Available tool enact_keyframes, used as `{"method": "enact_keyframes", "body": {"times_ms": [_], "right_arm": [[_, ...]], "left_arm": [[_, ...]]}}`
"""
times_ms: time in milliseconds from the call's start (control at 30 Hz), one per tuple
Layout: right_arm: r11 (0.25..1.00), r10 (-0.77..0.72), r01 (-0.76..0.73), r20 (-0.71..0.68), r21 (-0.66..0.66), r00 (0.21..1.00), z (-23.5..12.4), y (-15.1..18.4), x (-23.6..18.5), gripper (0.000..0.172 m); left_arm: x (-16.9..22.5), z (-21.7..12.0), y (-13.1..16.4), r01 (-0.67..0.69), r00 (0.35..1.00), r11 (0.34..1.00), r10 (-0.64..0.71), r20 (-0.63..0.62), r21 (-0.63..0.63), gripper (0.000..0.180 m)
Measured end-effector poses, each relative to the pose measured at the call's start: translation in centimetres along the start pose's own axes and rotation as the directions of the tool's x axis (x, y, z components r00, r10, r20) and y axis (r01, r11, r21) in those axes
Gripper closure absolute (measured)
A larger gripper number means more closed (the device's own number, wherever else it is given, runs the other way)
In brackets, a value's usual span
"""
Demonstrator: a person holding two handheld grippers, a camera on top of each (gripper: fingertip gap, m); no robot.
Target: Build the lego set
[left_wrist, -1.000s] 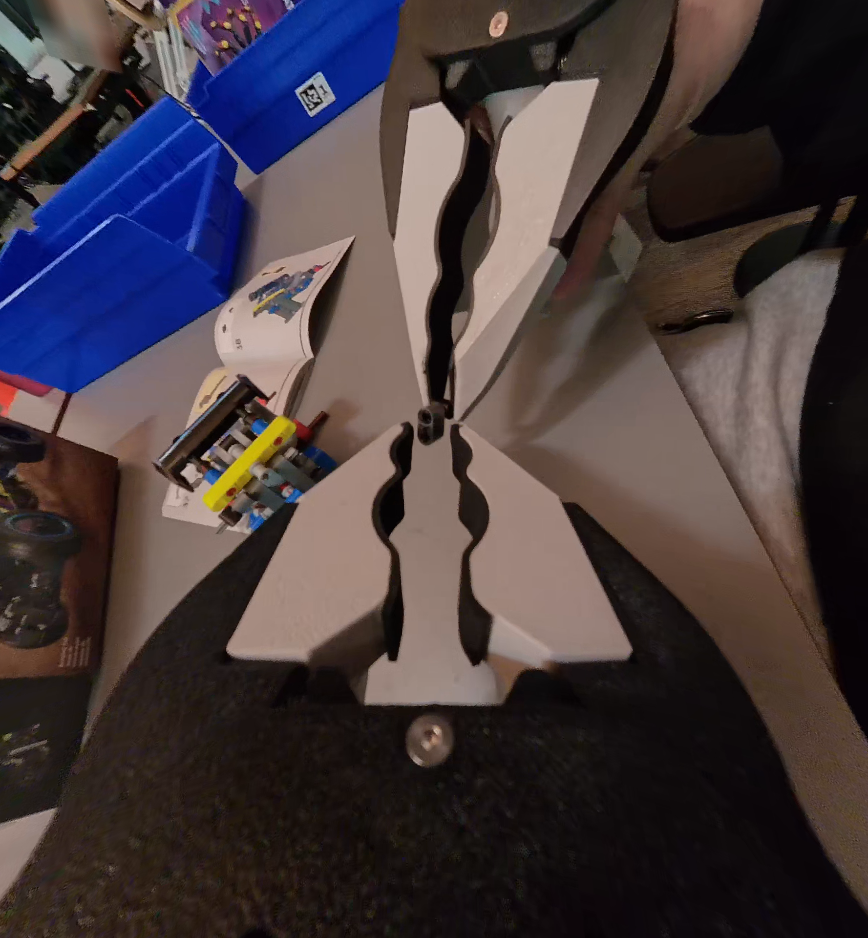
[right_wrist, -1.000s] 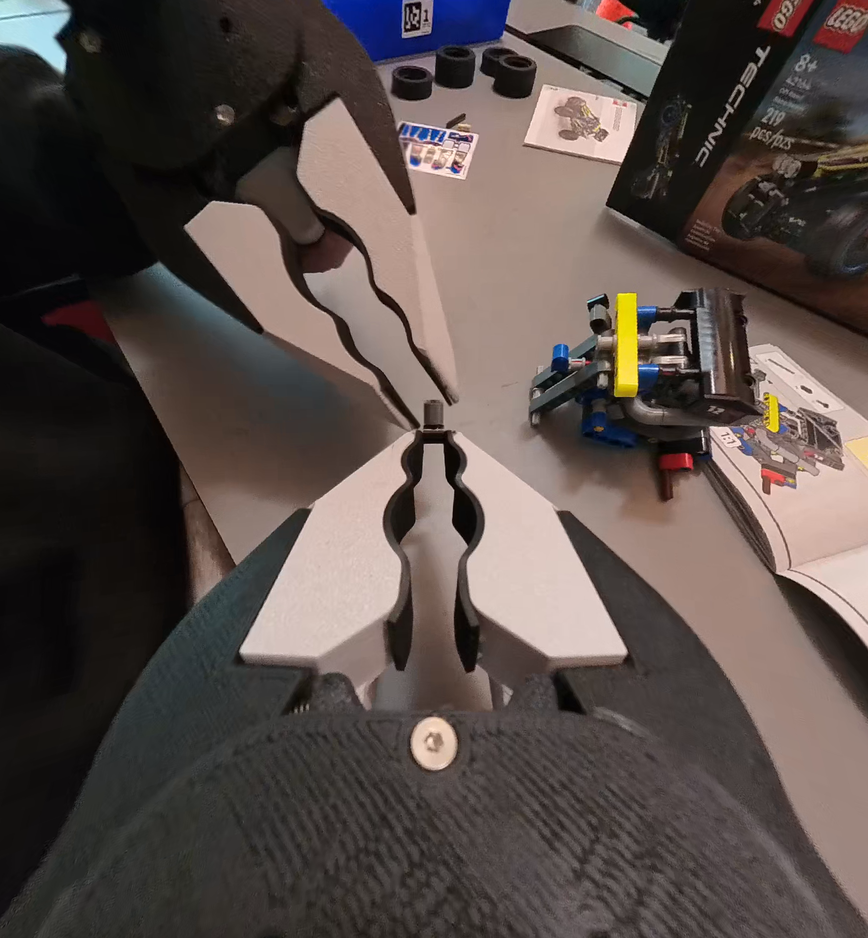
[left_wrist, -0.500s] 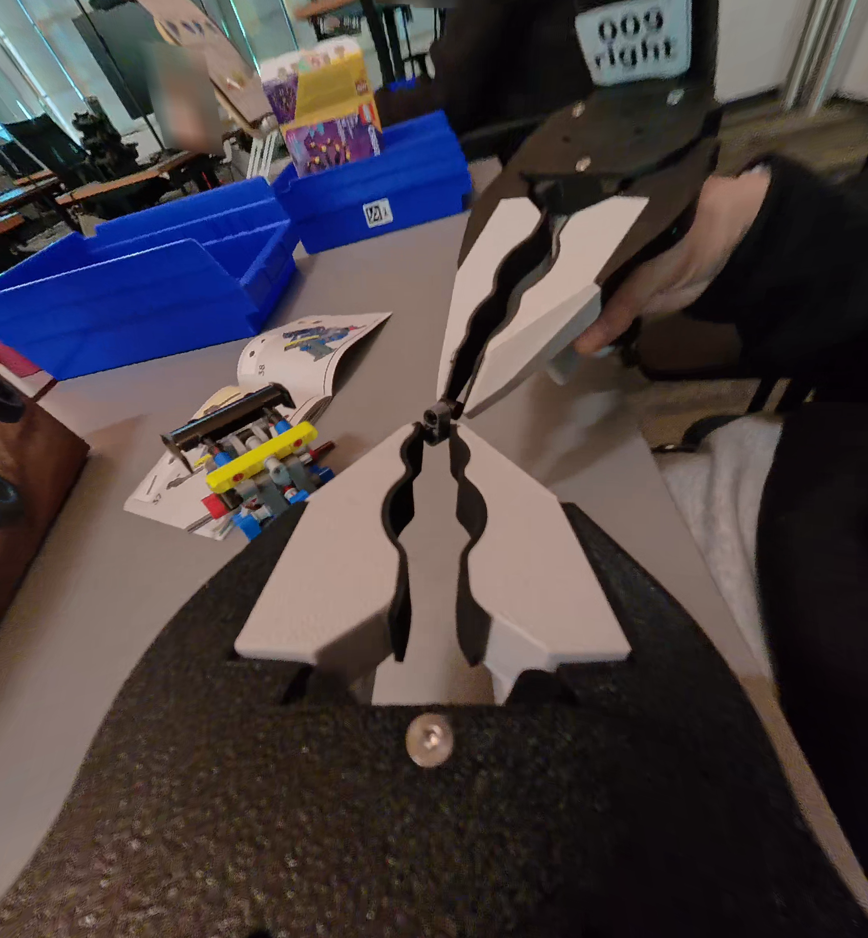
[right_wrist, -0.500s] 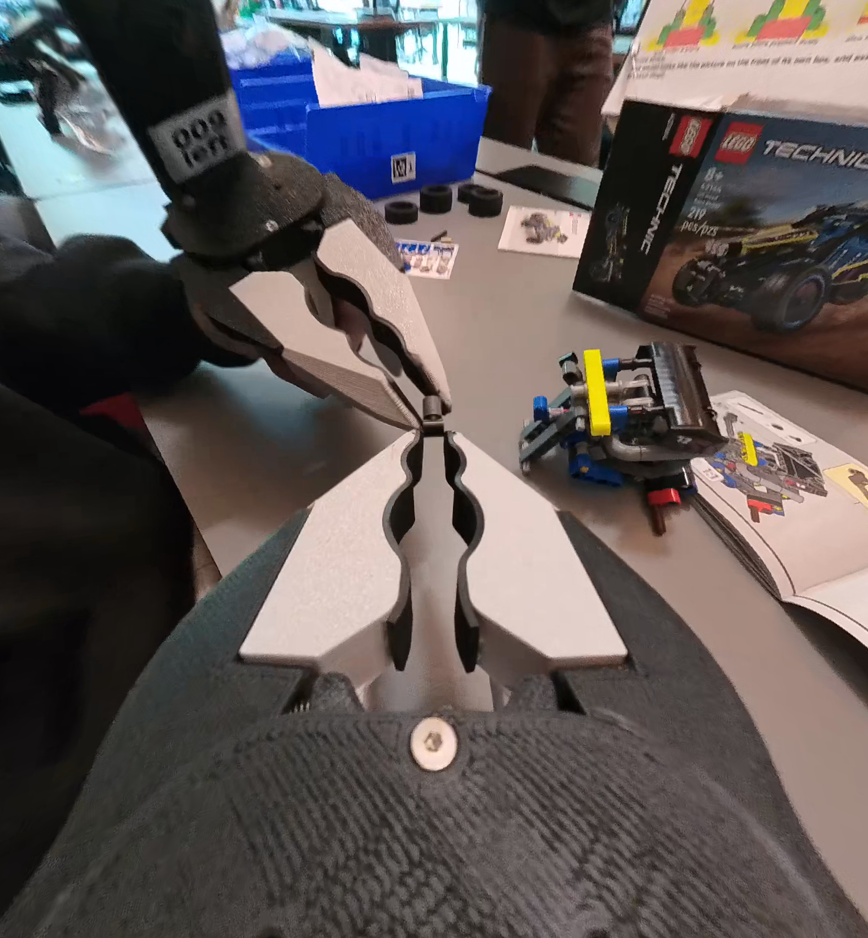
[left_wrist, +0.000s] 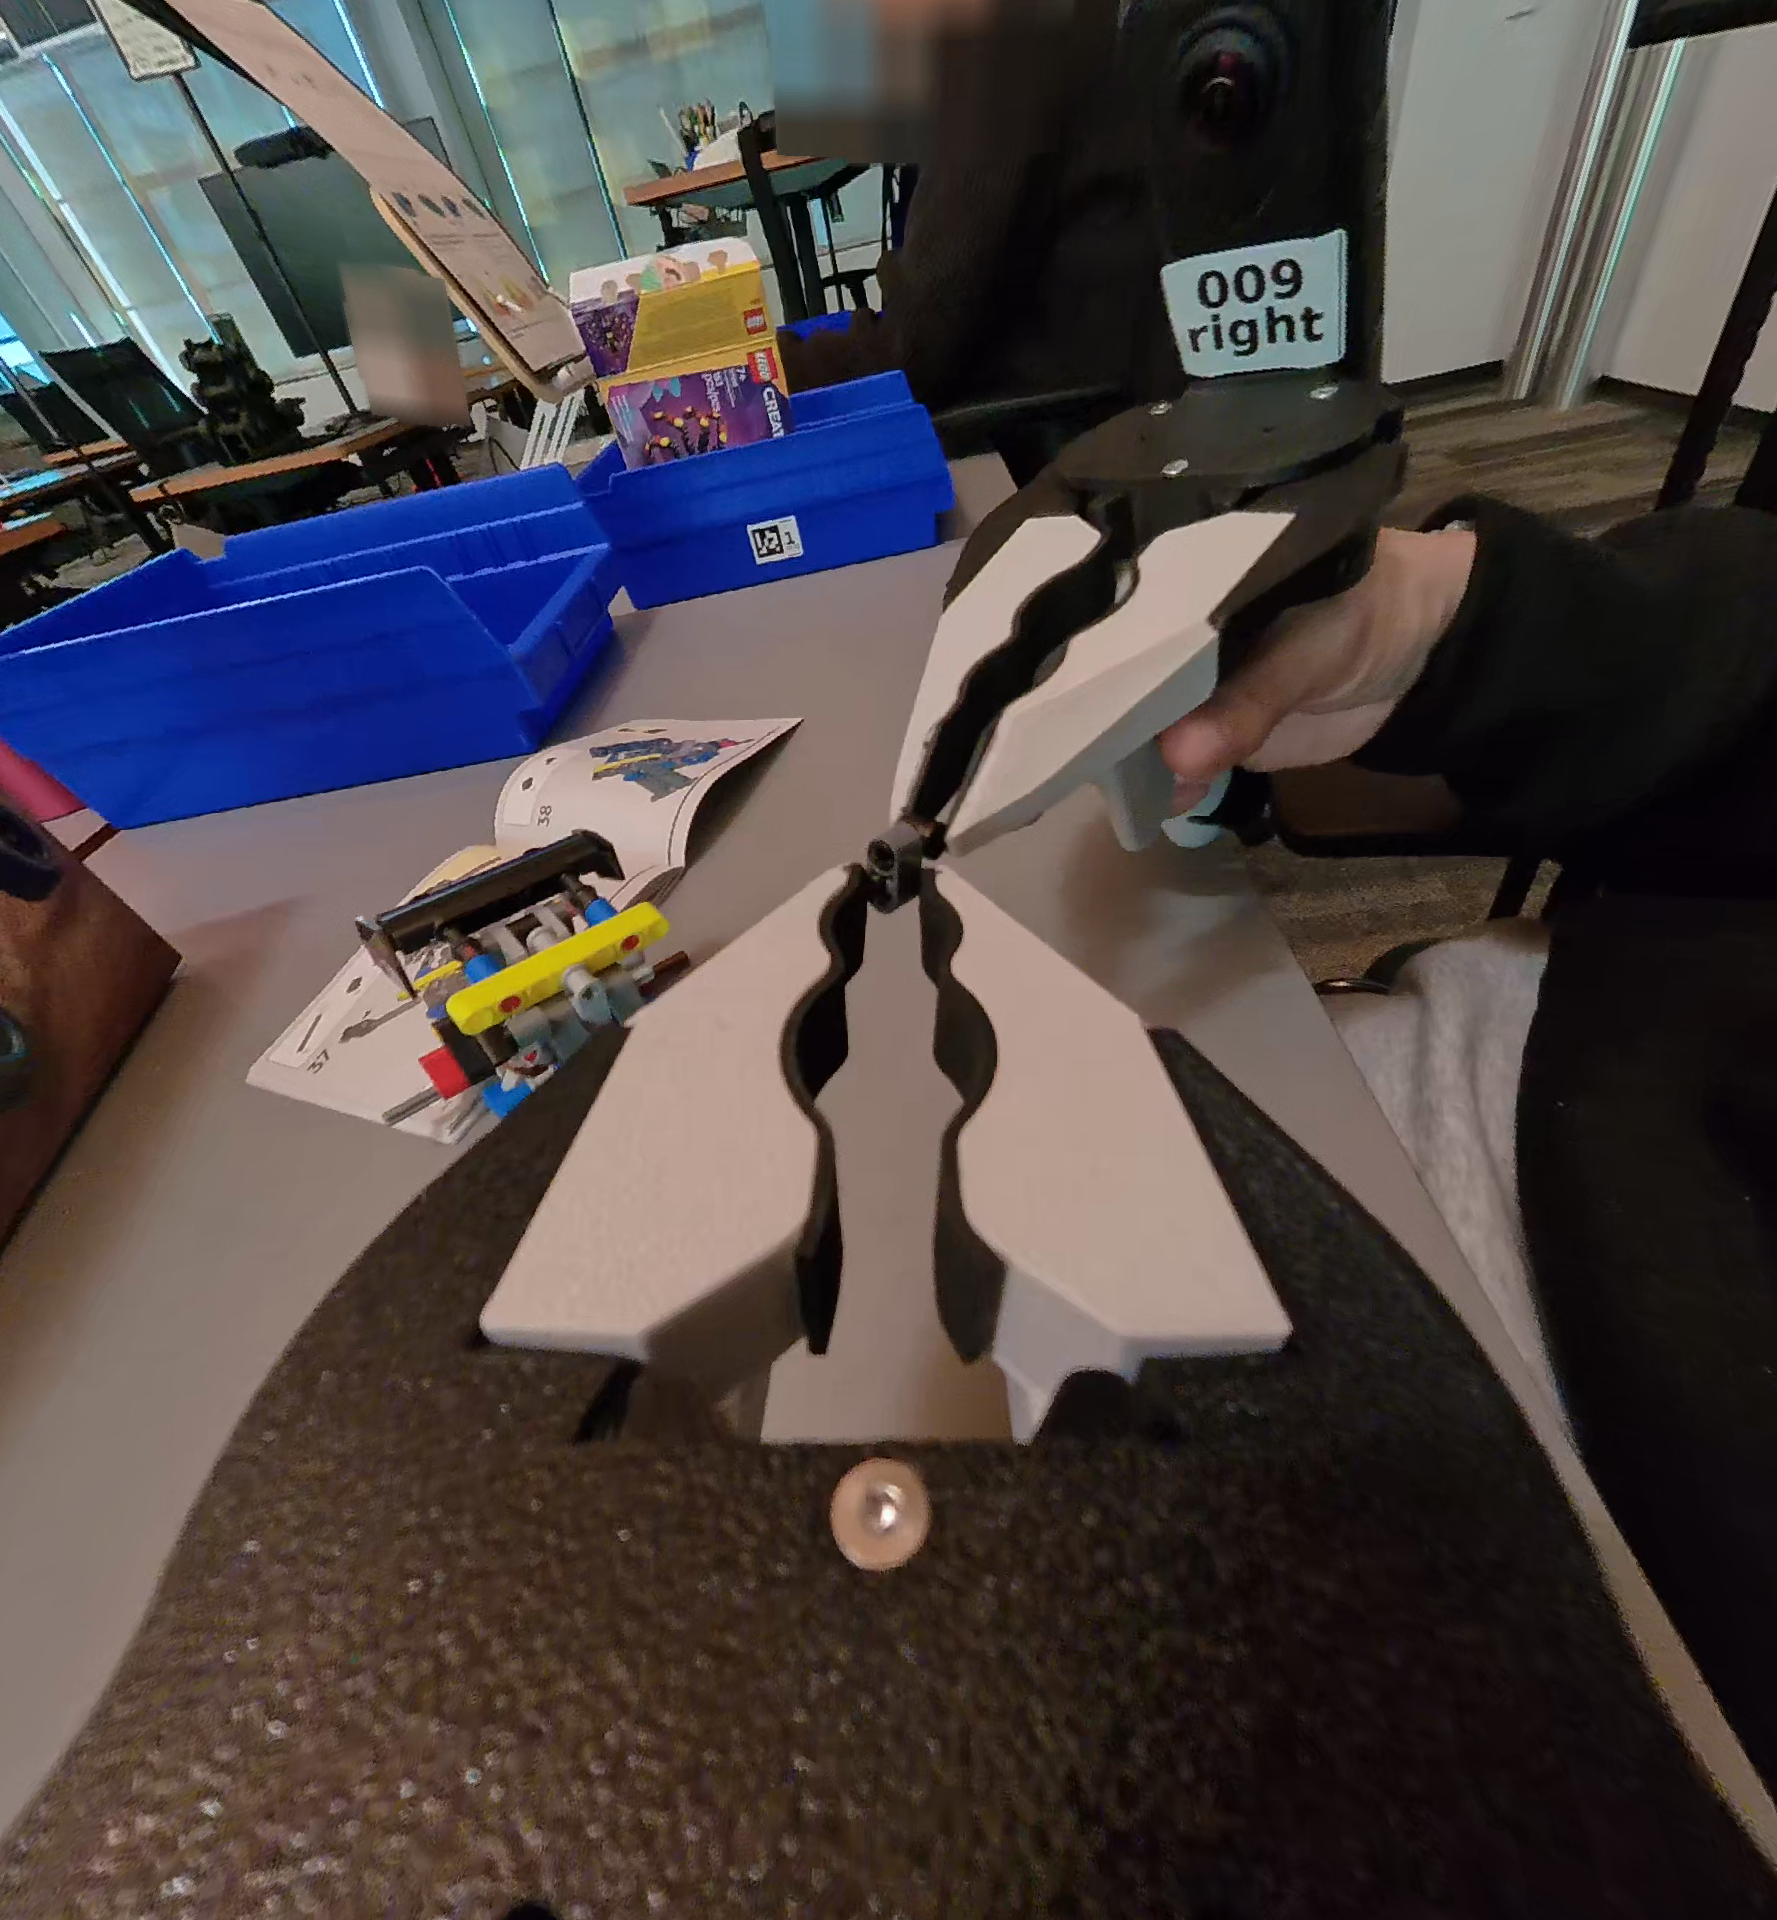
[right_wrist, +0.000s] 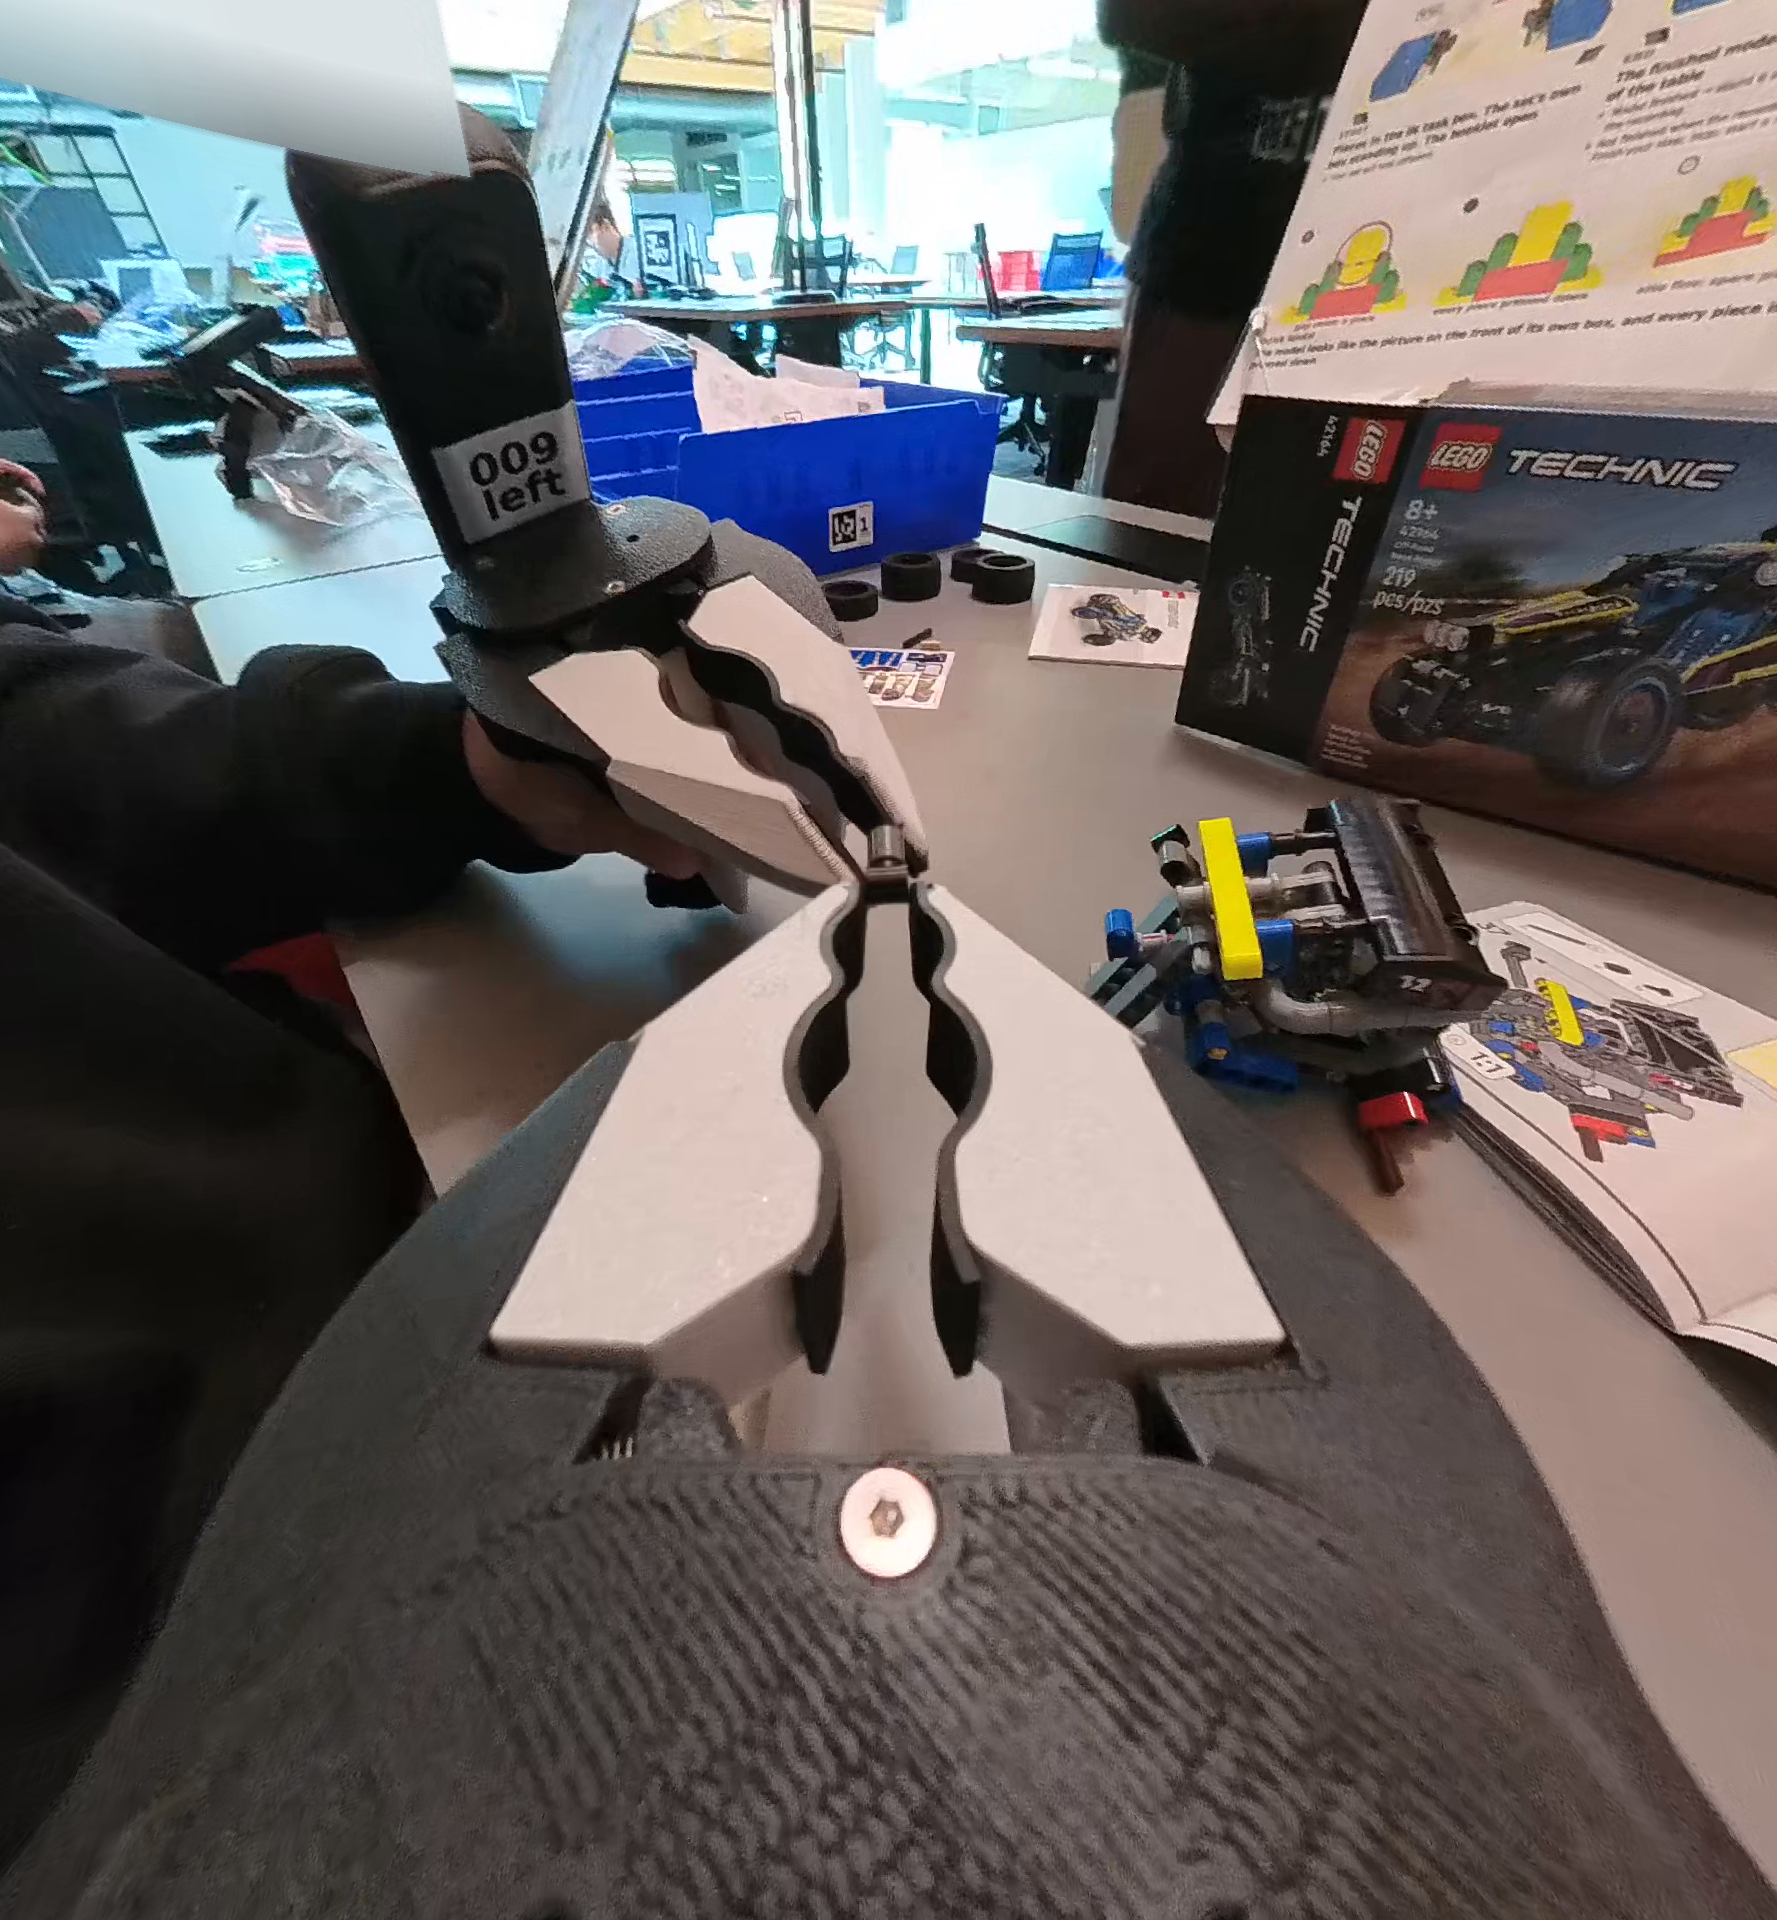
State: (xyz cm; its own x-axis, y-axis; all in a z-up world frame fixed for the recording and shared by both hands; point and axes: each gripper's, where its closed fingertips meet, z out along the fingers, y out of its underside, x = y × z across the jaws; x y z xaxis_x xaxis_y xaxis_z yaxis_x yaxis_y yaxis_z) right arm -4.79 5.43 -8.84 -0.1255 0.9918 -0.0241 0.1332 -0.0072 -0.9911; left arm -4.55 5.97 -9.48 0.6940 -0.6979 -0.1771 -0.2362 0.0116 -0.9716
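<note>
Grey table [right_wrist: 1050, 831] bearing, at right, an open booklet [right_wrist: 1642, 1122] on which a partly built brick model [right_wrist: 1310, 956] is set; beyond, a printed box [right_wrist: 1549, 623]. At the far edge, blue bins [right_wrist: 822, 478], black tyres [right_wrist: 925, 577], a sticker sheet [right_wrist: 899, 675] and a leaflet [right_wrist: 1112, 623] are seen.

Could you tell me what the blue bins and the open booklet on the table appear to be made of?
The blue bins look like moulded plastic: uniform colour, slight sheen, stiff ribbed rims. The booklet looks like thin printed paper, probably matte or lightly coated, since its pages curl up and lie loosely fanned.
</note>
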Motion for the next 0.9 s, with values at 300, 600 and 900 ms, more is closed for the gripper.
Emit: {"method": "enact_keyframes", "body": {"times_ms": [300, 600, 900], "right_arm": [[0.999, -0.023, 0.024, -0.039, 0.028, 0.999, 0.27, -0.12, 0.15, 0.167], [0.999, -0.03, 0.031, -0.075, 0.016, 0.997, 0.21, 0.1, 0.66, 0.167], [0.997, -0.047, 0.051, -0.084, 0.049, 0.995, -0.04, -0.31, 0.82, 0.166]], "left_arm": [[-0.04, 0.24, 0.35, -0.002, 1.0, 1.0, 0.002, 0.001, -0.017, 0.174], [-0.37, 0.55, 0.5, 0.003, 1.0, 1.0, -0.003, 0.022, -0.017, 0.174], [-0.52, 0.72, 0.05, 0.026, 0.999, 1.0, -0.026, 0.018, 0.015, 0.173]]}}
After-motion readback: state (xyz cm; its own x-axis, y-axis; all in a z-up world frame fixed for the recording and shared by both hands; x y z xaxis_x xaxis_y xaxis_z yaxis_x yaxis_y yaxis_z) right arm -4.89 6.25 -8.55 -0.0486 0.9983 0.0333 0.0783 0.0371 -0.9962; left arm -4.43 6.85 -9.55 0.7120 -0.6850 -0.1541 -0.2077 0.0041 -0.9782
